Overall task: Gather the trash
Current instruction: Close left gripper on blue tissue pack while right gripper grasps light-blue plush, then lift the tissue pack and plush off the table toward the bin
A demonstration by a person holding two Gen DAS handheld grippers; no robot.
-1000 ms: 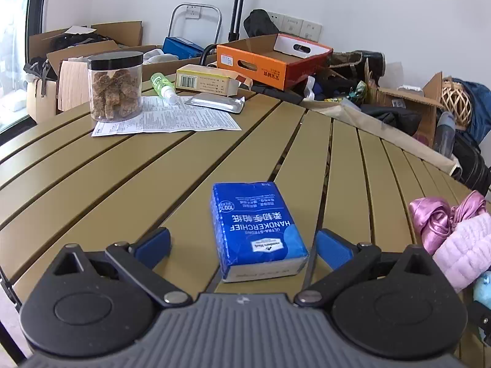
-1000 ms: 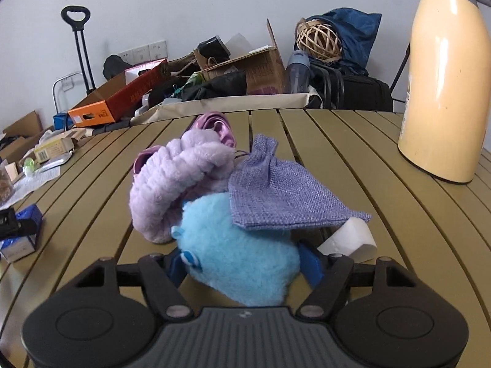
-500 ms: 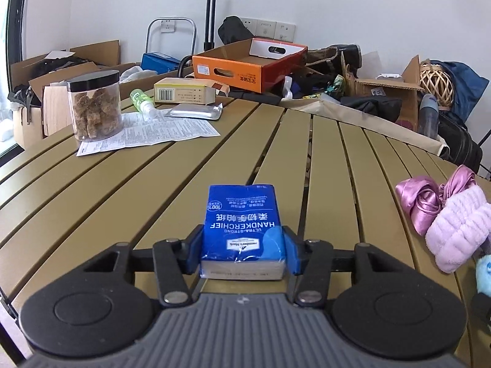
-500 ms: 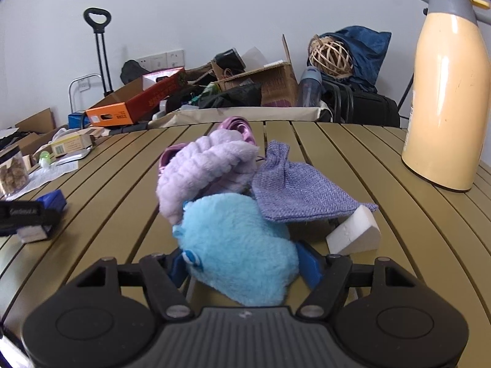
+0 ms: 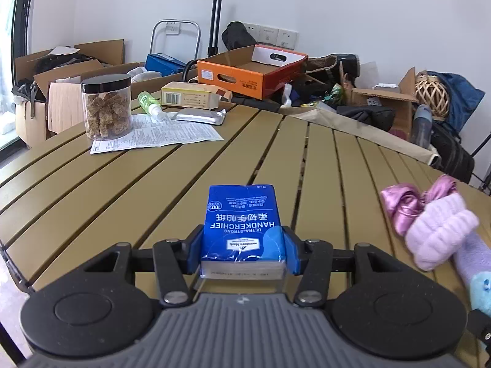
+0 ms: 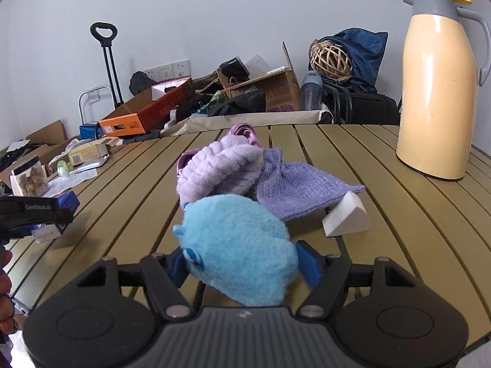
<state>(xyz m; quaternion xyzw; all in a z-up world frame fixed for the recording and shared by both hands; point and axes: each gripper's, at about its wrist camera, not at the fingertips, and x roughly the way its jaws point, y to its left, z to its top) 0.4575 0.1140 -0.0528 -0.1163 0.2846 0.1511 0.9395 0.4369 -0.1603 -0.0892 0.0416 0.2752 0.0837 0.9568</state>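
A blue handkerchief pack (image 5: 242, 224) sits between the blue pads of my left gripper (image 5: 243, 253), which is shut on it and holds it just above the slatted table (image 5: 92, 190). From the right wrist view the same pack (image 6: 46, 233) hangs at the far left. My right gripper (image 6: 244, 265) is shut on a light blue plush toy (image 6: 239, 245). Behind the plush lie a lilac fluffy band (image 6: 221, 168), a purple knit pouch (image 6: 294, 187), a pink satin scrunchie (image 6: 245, 130) and a white foam wedge (image 6: 345, 217).
A jar of brown chunks (image 5: 106, 107), a printed leaflet (image 5: 159, 133), a green bottle (image 5: 148, 102), a foil pack (image 5: 199, 116) and a yellow box (image 5: 190, 98) stand far left. A cream thermos (image 6: 435, 92) stands far right. Boxes and bags crowd the floor beyond.
My left gripper went from wide open around the lying handkerchief pack to shut on it, then raised it slightly. The right gripper kept hold of the plush and drew back a little.
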